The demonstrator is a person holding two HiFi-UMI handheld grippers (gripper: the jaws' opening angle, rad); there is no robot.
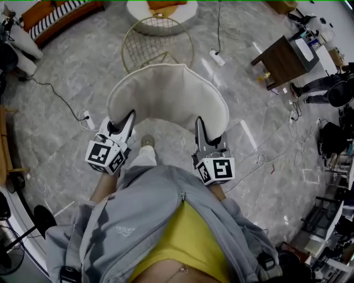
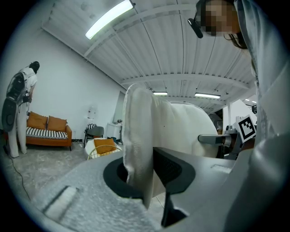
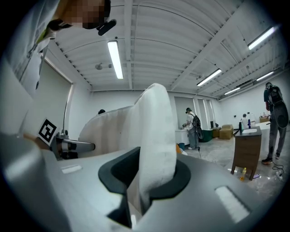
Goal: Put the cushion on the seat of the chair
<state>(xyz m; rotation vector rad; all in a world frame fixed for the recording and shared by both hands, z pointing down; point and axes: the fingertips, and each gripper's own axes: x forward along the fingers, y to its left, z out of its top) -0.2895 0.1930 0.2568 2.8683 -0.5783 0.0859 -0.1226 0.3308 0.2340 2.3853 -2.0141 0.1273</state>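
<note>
the cushion (image 1: 167, 97), white and roughly horseshoe-shaped, is up in the air in front of the person, over the grey floor (image 1: 83, 72), not on any seat yet. the left gripper (image 1: 128, 120) is pinched onto its near left edge, and the right gripper (image 1: 200, 128) onto its near right edge. each gripper view shows the white fabric squeezed between nearly closed jaws, so both grips look firm.

i'd say this is the carry step: the cushion is picked up and not yet placed. just beyond its far edge stands a gold wire chair (image 1: 157, 47), which i take to be the target. behind that sits a white round seat with an orange pillow (image 1: 162, 6).

the next move, as i judge it, calls for bringing the cushion forward over the wire seat, keeping both hands level so it doesn't sag or twist. then it needs lowering until it rests inside the rim before either grip lets go.

there's open floor between the person and the chair. a shoe (image 1: 147, 141) shows below the cushion. cables trail on the floor, one to the left (image 1: 55, 91), and a power strip (image 1: 216, 57) lies just right of the chair, so footing needs care. a wooden side table (image 1: 282, 58) stands well off to the right, and a sofa (image 1: 61, 16) is far left.
</note>
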